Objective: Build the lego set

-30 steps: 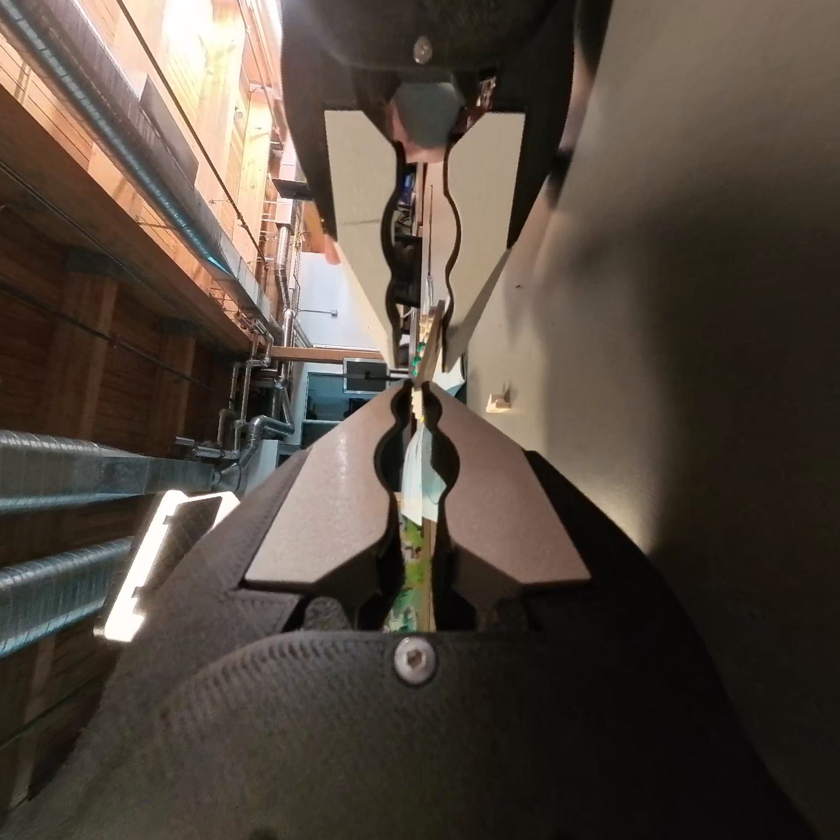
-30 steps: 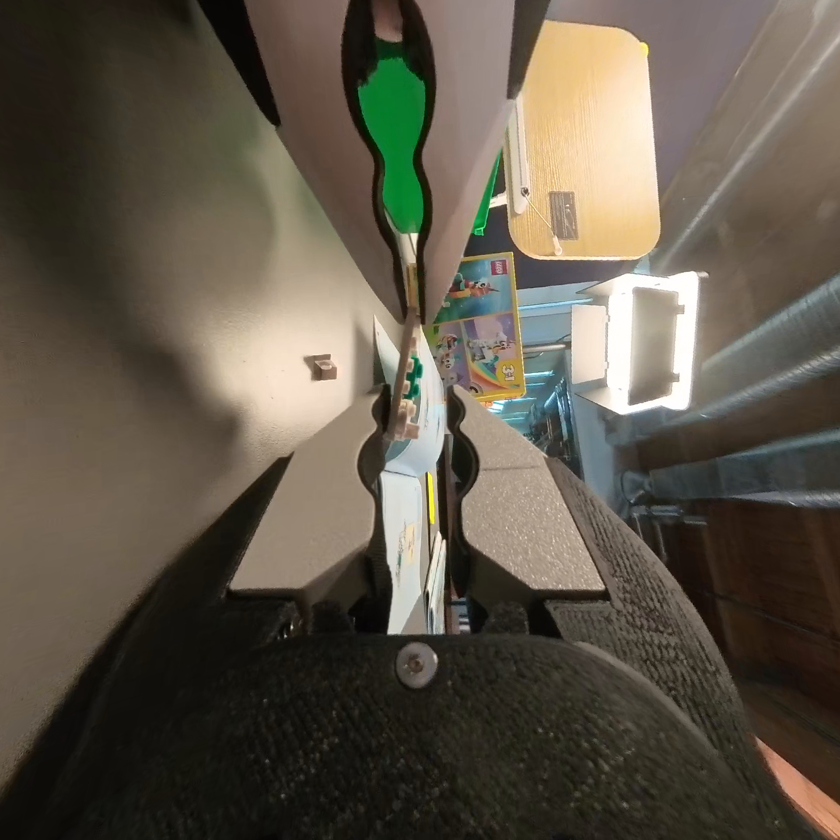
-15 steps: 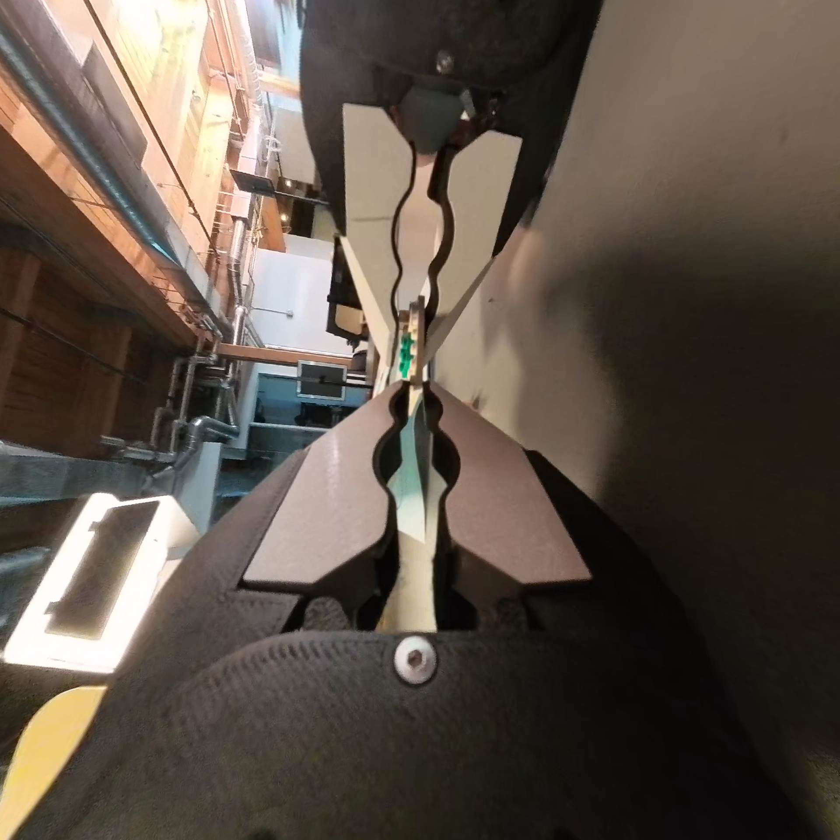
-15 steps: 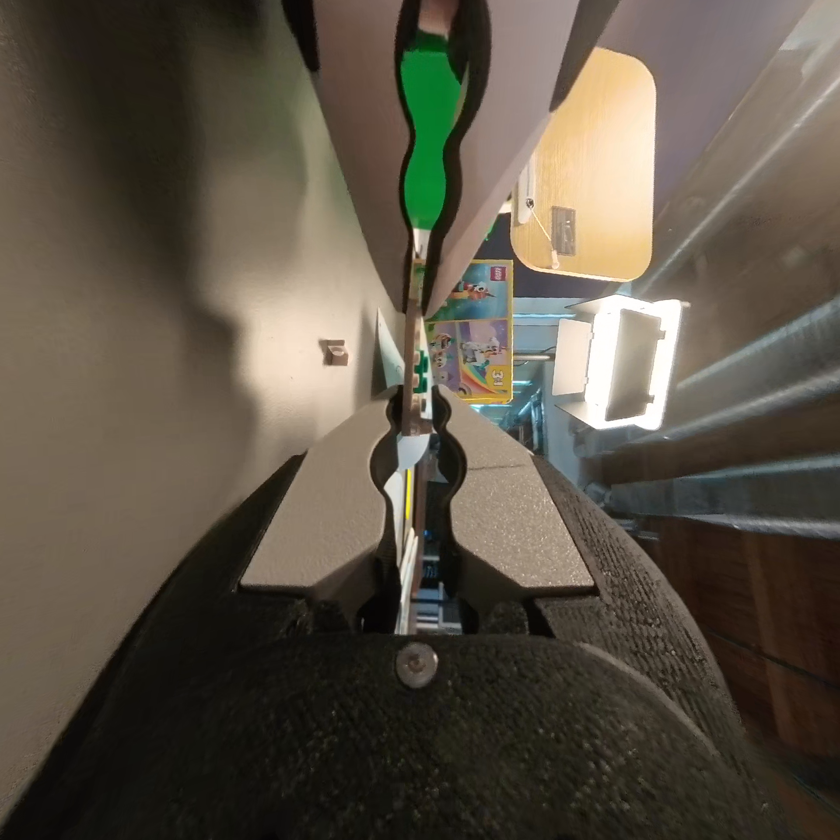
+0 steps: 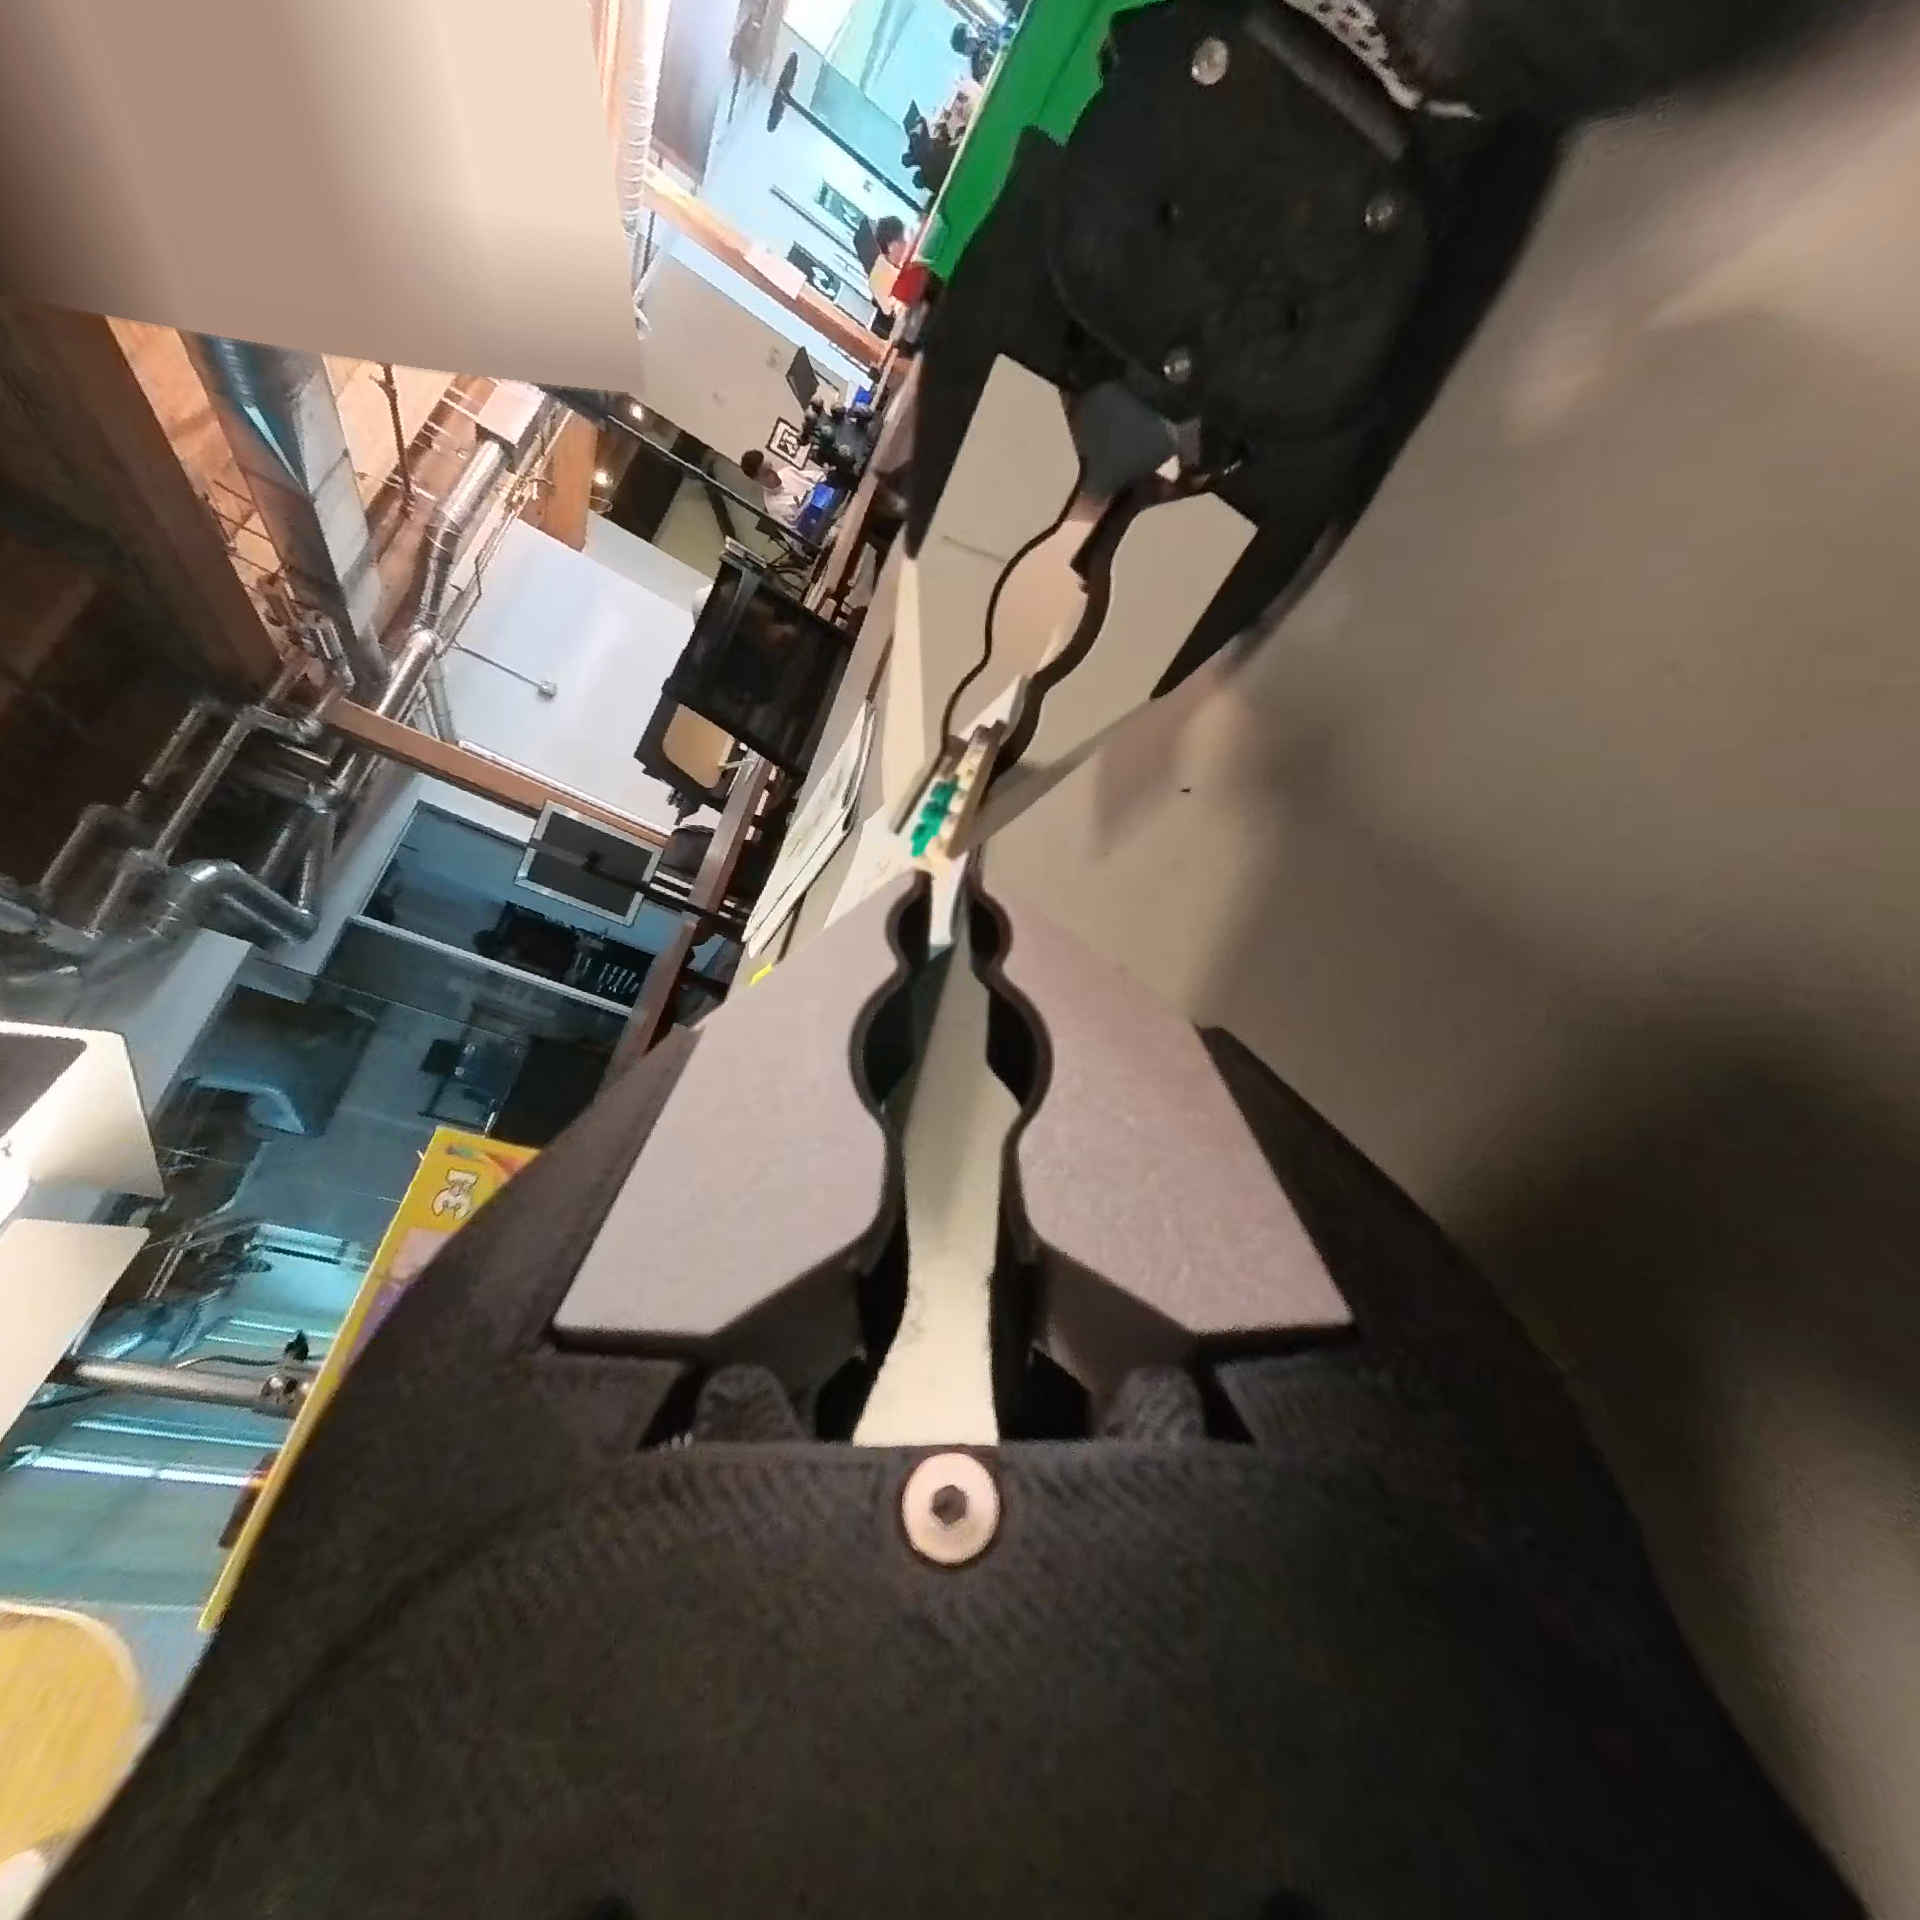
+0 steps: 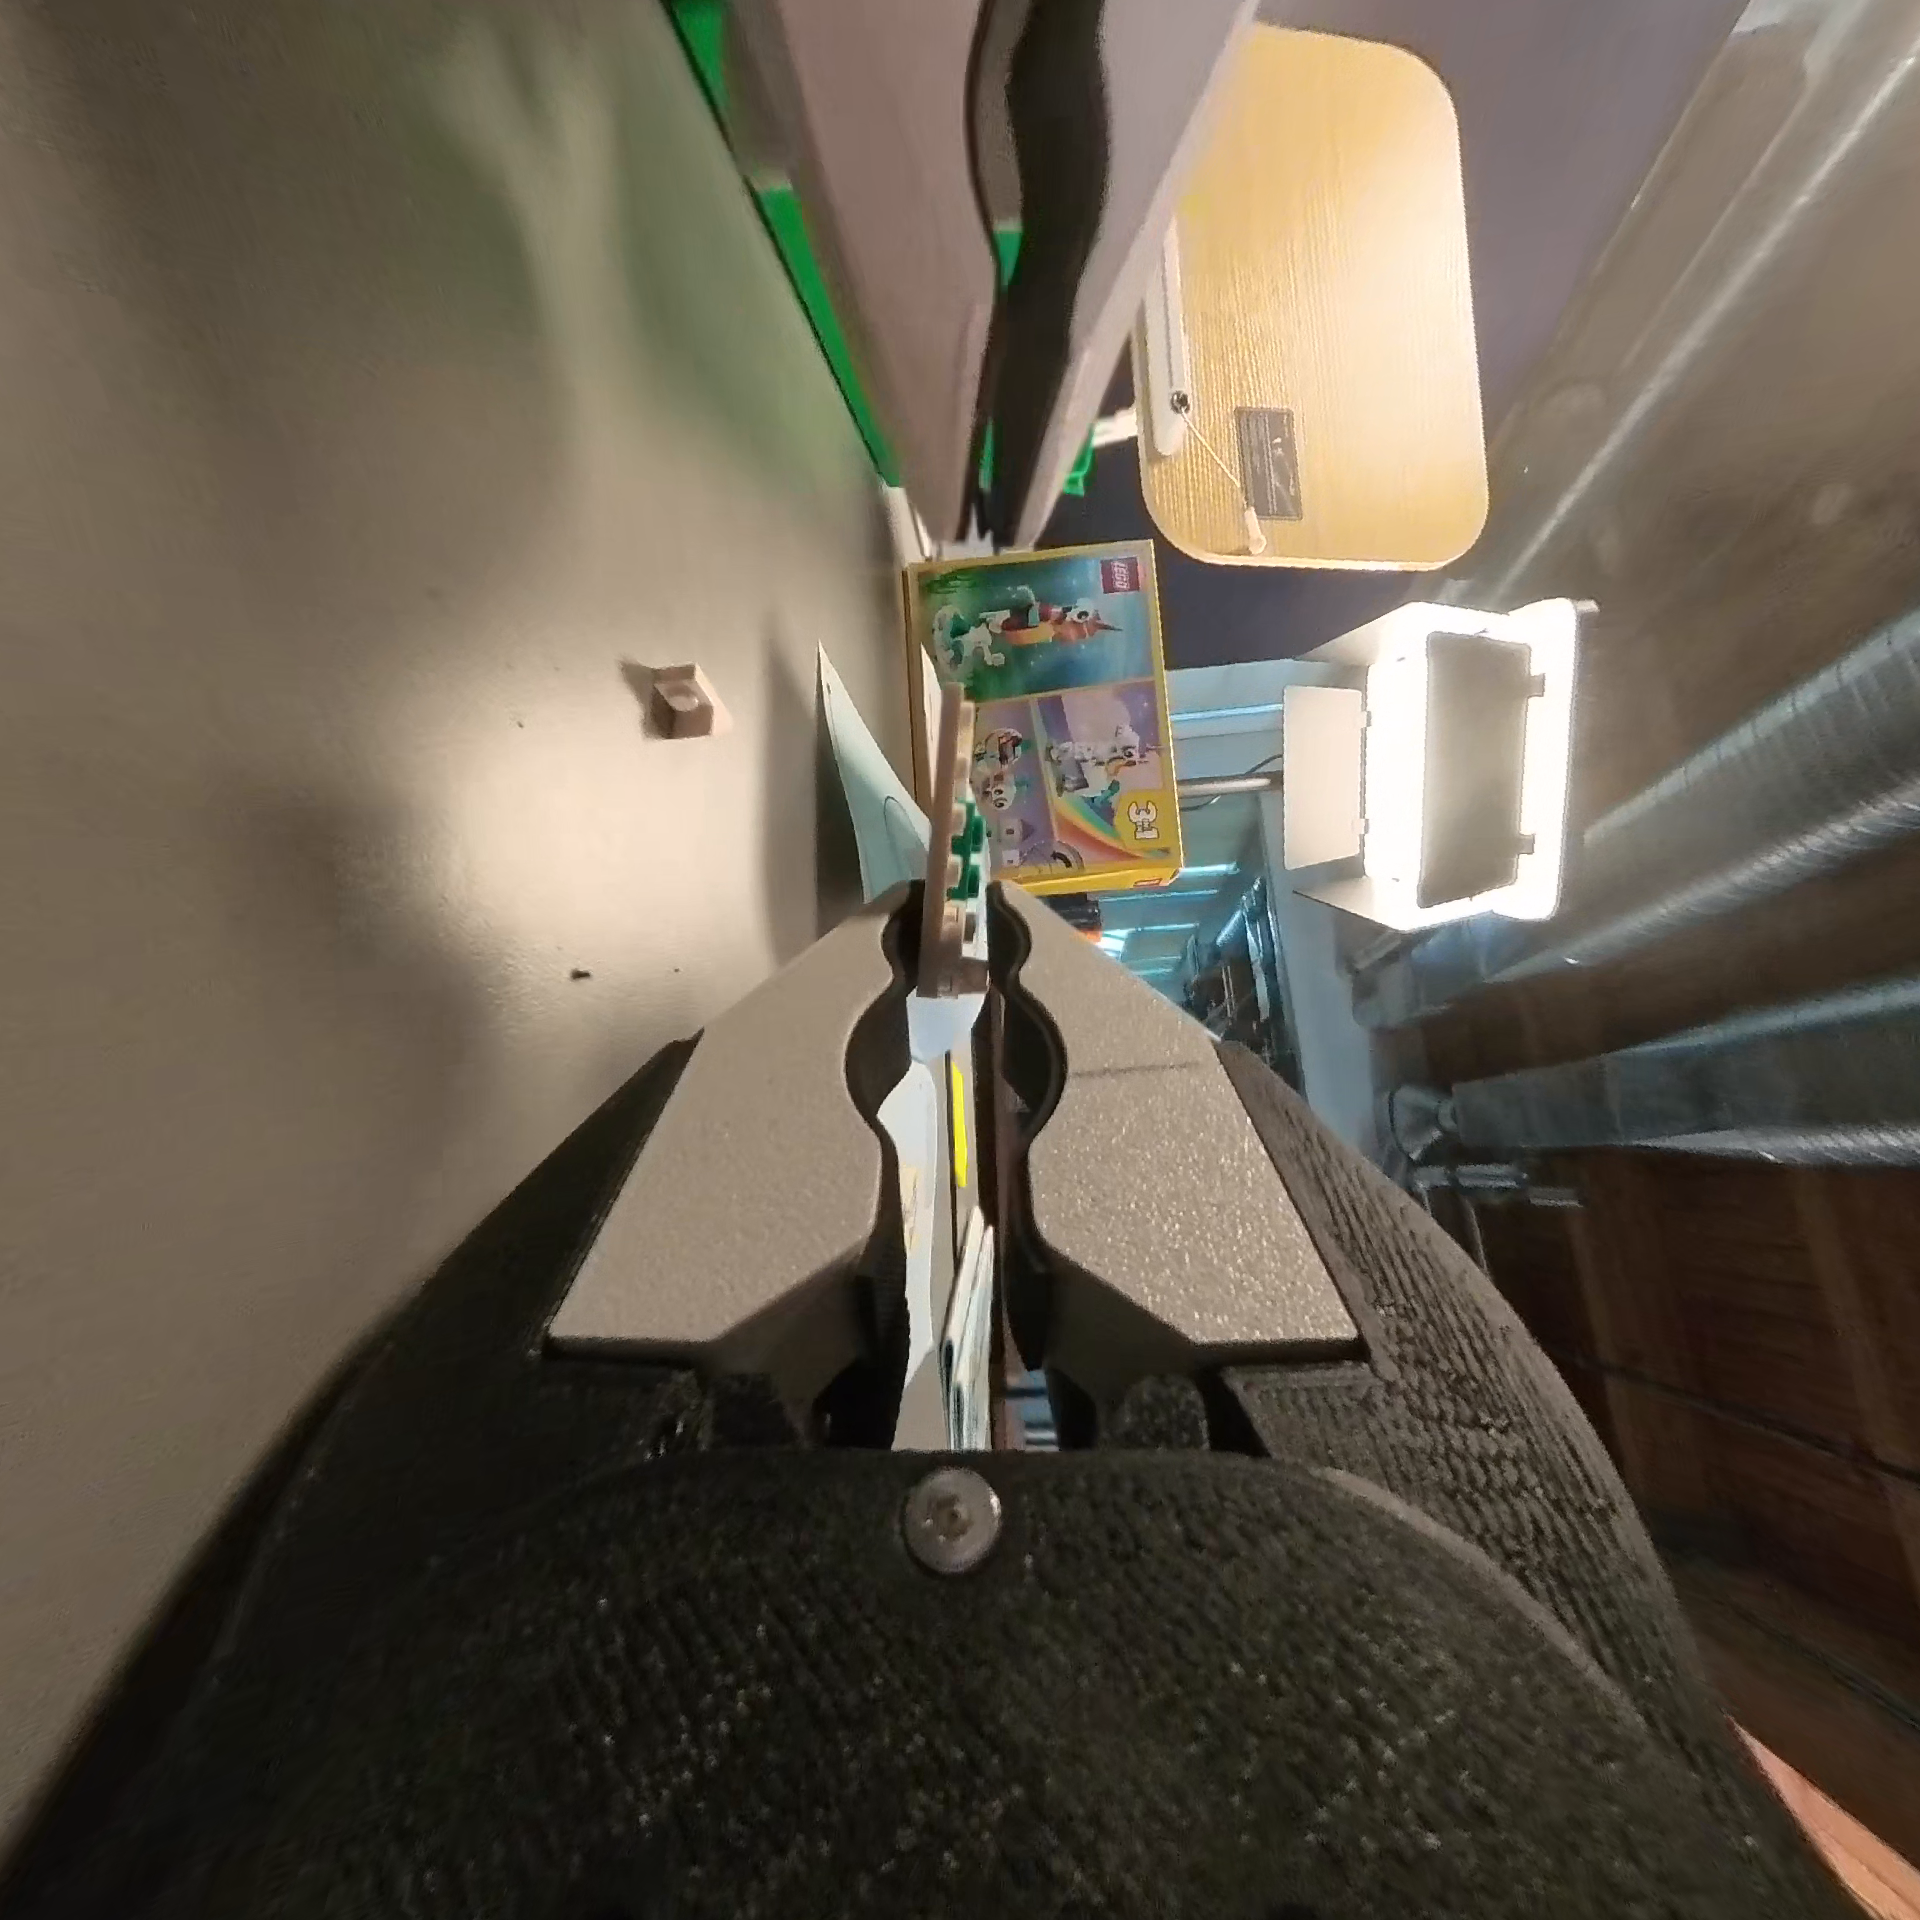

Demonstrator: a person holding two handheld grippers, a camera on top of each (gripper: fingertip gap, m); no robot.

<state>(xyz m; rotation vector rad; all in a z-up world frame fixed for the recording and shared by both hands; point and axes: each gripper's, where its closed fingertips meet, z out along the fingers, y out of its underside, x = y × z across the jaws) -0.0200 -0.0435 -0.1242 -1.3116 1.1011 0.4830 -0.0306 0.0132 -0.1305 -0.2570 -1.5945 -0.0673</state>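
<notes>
Pinching a tan plate with green studs at centre frame, the right gripper is closing narrowly; the left gripper is nearly closed, apparently empty.

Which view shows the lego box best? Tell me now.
The right wrist view: the lego box turns its whole picture front to the camera, sharp and almost unblocked. The left wrist view catches only a narrow yellow strip of it at the lower left, cut off by dark housing.
</notes>
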